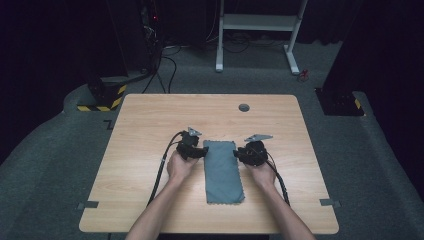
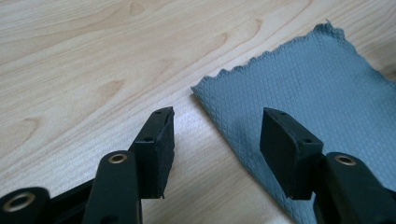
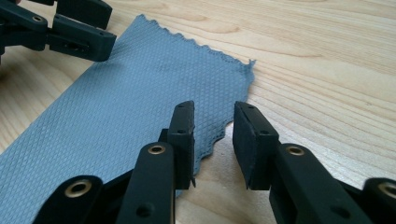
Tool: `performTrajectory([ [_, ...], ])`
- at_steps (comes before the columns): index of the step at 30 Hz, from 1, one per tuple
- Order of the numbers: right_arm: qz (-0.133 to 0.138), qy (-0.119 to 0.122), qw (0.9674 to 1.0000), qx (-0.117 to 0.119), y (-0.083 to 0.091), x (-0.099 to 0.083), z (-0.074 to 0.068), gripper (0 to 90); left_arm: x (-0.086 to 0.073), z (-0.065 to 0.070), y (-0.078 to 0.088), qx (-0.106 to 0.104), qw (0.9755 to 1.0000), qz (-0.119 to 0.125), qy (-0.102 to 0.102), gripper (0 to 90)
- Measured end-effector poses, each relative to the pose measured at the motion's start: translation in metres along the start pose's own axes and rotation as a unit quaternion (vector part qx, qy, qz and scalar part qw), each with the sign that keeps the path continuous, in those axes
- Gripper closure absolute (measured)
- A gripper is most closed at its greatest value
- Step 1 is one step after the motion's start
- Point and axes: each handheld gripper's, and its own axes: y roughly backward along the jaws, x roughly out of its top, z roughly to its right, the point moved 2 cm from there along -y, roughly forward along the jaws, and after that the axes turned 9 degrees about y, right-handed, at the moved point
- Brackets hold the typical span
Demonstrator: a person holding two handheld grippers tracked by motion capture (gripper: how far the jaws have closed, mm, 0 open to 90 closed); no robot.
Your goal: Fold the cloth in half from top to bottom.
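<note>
Two grippers flank grey cloth (image 1: 223,171) at frame centre, wooden table (image 1: 150,115). Left gripper (image 2: 217,133) released, jaws straddling cloth edge. Right gripper (image 3: 214,135) released, jaws apart over cloth's border.

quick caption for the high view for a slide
Two hand-held grippers, left gripper and right gripper, flank the far end of a folded grey cloth on a wooden table.

Grey cloth (image 1: 223,171) flat on table (image 1: 150,115); left gripper (image 1: 200,150), right gripper (image 1: 240,154) flank far end.
</note>
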Motion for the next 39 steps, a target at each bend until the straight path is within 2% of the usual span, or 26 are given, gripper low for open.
performTrajectory([
  [3,-0.008,-0.015,0.9998,0.002,0.001,0.005,0.004,69.2,0.005,-0.003,-0.001,-0.001,0.9997,0.018,0.014,44.5],
  [4,-0.007,-0.010,0.9999,0.001,0.002,0.008,0.005,69.3,0.006,-0.004,-0.002,-0.002,0.9996,0.018,0.019,44.9],
  [5,0.002,-0.008,0.9999,-0.007,0.003,0.012,0.006,69.4,0.007,-0.005,-0.003,-0.004,0.9996,0.012,0.026,44.9],
  [7,-0.008,-0.011,0.9999,-0.006,0.003,0.017,0.008,69.4,0.007,-0.006,-0.003,-0.004,0.9995,0.005,0.030,44.8],
  [9,-0.002,-0.005,0.9999,-0.016,0.000,0.022,0.011,69.6,0.010,-0.007,-0.007,-0.005,0.9995,0.001,0.032,46.3],
  [11,-0.012,-0.018,0.9997,-0.011,-0.003,0.025,0.013,69.7,0.012,-0.007,-0.009,-0.007,0.9993,-0.003,0.036,47.8],
  [14,-0.020,-0.018,0.9995,-0.015,-0.010,0.029,0.013,69.8,0.012,-0.007,-0.012,-0.007,0.9992,-0.004,0.038,49.2],
  [21,-0.027,-0.033,0.9988,-0.026,-0.027,0.026,0.015,69.6,0.012,-0.006,-0.013,-0.009,0.9993,-0.001,0.037,53.5],
  [26,-0.023,-0.036,0.9986,-0.030,-0.034,0.026,0.016,69.7,0.011,-0.002,-0.014,-0.007,0.9997,0.000,0.022,57.7],
  [28,-0.033,-0.033,0.9985,-0.028,-0.036,0.030,0.015,70.7,0.011,-0.001,-0.014,-0.006,0.9999,0.001,0.015,60.9],
  [29,-0.040,-0.033,0.9983,-0.027,-0.037,0.032,0.014,71.5,0.011,-0.001,-0.014,-0.007,0.9999,0.000,0.014,62.5],
  [30,-0.047,-0.022,0.9983,-0.028,-0.039,0.034,0.013,72.9,0.012,-0.001,-0.015,-0.008,0.9999,-0.001,0.014,64.5],
  [32,-0.043,-0.006,0.9985,-0.034,-0.042,0.036,0.011,76.9,0.012,-0.001,-0.015,-0.011,0.9998,-0.004,0.016,68.1],
  [37,-0.043,-0.020,0.9985,-0.028,-0.041,0.035,0.013,85.1,0.014,0.003,-0.017,-0.013,0.9998,-0.011,0.003,77.6],
  [39,-0.039,-0.014,0.9988,-0.024,-0.041,0.034,0.016,87.9,0.015,0.003,-0.018,-0.023,0.9996,-0.014,0.012,82.4],
])
